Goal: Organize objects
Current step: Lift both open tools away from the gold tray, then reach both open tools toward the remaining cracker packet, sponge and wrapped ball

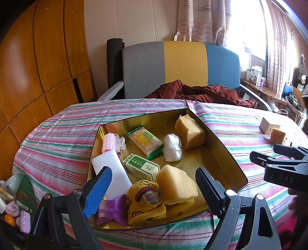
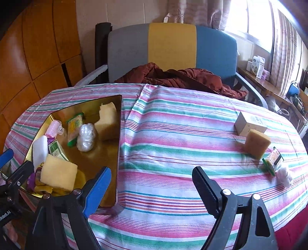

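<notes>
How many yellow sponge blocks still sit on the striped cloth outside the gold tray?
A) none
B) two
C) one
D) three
C: a single sponge block rests on the cloth beside the small white box, while the other two sponge blocks lie inside the gold tray.

A round table draped in a pink, green and white striped tablecloth [image 2: 173, 134] fills the foreground. Behind it stands an armchair [image 1: 181, 65] with grey, yellow and blue back panels, a rust-red blanket [image 1: 202, 92] heaped on its seat. Orange wooden wall panels [image 1: 38, 57] line the left. Patterned curtains [image 1: 200, 19] frame a bright window [image 2: 252, 17] at right.
</notes>
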{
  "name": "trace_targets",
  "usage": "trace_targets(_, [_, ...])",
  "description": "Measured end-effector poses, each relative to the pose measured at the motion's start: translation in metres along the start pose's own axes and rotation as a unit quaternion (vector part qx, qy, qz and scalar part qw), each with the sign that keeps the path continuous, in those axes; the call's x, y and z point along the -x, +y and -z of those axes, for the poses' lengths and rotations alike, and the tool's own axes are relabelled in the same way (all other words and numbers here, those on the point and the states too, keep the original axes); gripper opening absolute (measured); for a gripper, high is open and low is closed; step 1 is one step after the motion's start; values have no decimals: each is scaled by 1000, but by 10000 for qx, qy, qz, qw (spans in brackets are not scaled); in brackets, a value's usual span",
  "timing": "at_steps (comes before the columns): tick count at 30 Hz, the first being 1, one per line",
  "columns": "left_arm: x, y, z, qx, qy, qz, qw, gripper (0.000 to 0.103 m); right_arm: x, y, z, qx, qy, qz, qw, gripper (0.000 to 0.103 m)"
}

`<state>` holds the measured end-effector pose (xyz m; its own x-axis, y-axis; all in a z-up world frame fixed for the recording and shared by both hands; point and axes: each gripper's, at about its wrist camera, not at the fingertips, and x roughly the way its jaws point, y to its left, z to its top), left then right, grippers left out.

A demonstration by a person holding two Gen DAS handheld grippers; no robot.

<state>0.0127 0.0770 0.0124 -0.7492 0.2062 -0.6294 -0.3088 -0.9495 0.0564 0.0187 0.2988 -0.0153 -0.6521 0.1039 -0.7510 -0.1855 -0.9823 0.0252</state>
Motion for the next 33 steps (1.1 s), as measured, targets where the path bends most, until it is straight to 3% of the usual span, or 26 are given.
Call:
trace_targets(10, [-2,0,-3,-2,-20,15,10000,89,3,-52,-2,-312,126,319,9989,88])
trace_targets(18, [-3,-13,-16,-122,-152,196,9996,89,14,-144,-6,-1226,350,619,9899,88])
trace_targets(26, [-9,-45,-32,-456,-197,507,9975,90,35,-253,1,-2231,575,1311,9642,88])
trace_targets(33, [-16,-80,-43,-821,-141,779,9935,90,37,-324,18,-3126,804,1407,9360,88])
